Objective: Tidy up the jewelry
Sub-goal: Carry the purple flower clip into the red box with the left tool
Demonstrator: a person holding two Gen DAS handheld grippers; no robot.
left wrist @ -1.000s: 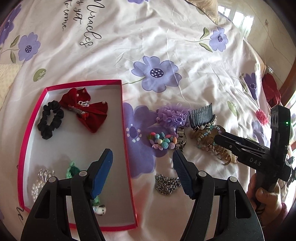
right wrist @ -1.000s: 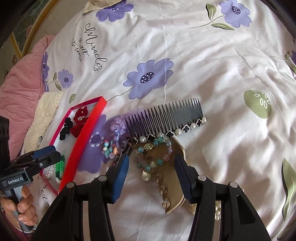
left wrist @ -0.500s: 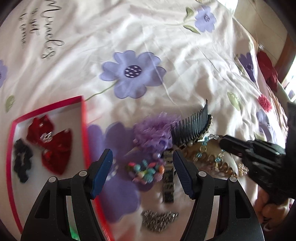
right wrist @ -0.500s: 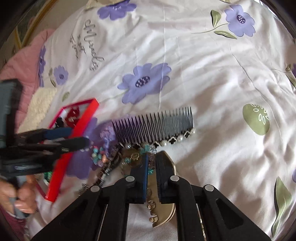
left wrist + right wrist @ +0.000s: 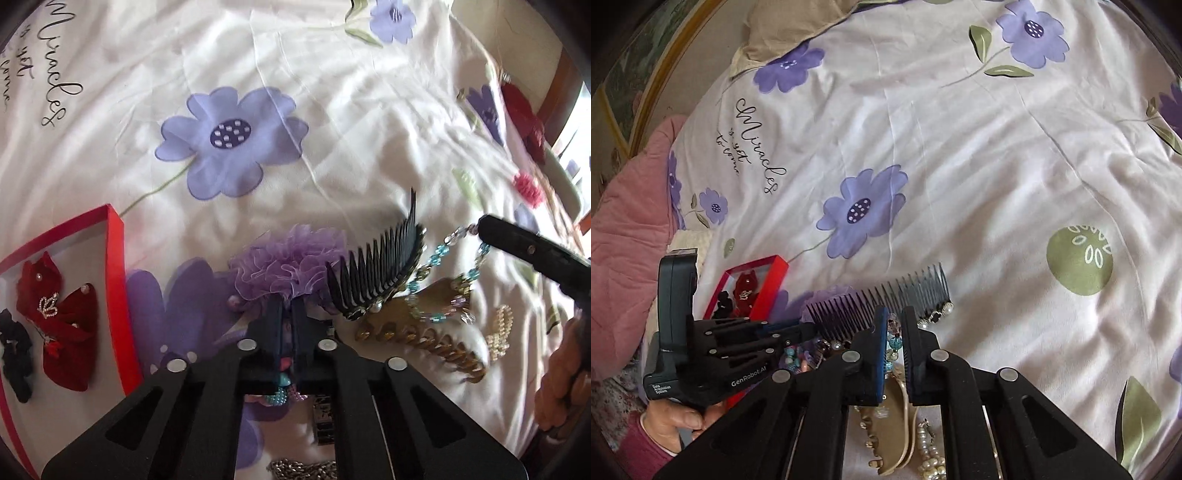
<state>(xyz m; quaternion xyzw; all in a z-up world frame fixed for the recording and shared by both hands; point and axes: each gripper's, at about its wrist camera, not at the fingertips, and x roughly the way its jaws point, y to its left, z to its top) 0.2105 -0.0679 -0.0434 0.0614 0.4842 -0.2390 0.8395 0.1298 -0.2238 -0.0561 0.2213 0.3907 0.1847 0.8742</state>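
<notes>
My left gripper (image 5: 287, 314) is shut on a colourful bead bracelet (image 5: 281, 387), just in front of the purple frilly scrunchie (image 5: 288, 264). My right gripper (image 5: 894, 325) is shut on a blue-bead bracelet (image 5: 894, 341) and lifts it; in the left wrist view it hangs (image 5: 437, 258) from the right gripper's tip (image 5: 484, 225). A black hair comb (image 5: 380, 275) leans beside it, also in the right wrist view (image 5: 882, 299). The red box (image 5: 114, 236) holds a red bow (image 5: 62, 321) and a black scrunchie (image 5: 13, 350).
A gold hair claw (image 5: 424, 332), a pearl piece (image 5: 500, 330), a silver chain (image 5: 306, 469) and a dark link bracelet (image 5: 325, 417) lie on the flowered bedsheet (image 5: 332, 110). A pink blanket (image 5: 624, 229) lies left in the right wrist view.
My left gripper moved forward and shut on the colourful bead bracelet. My right gripper, shut on the blue-bead bracelet, has lifted it off the gold claw.
</notes>
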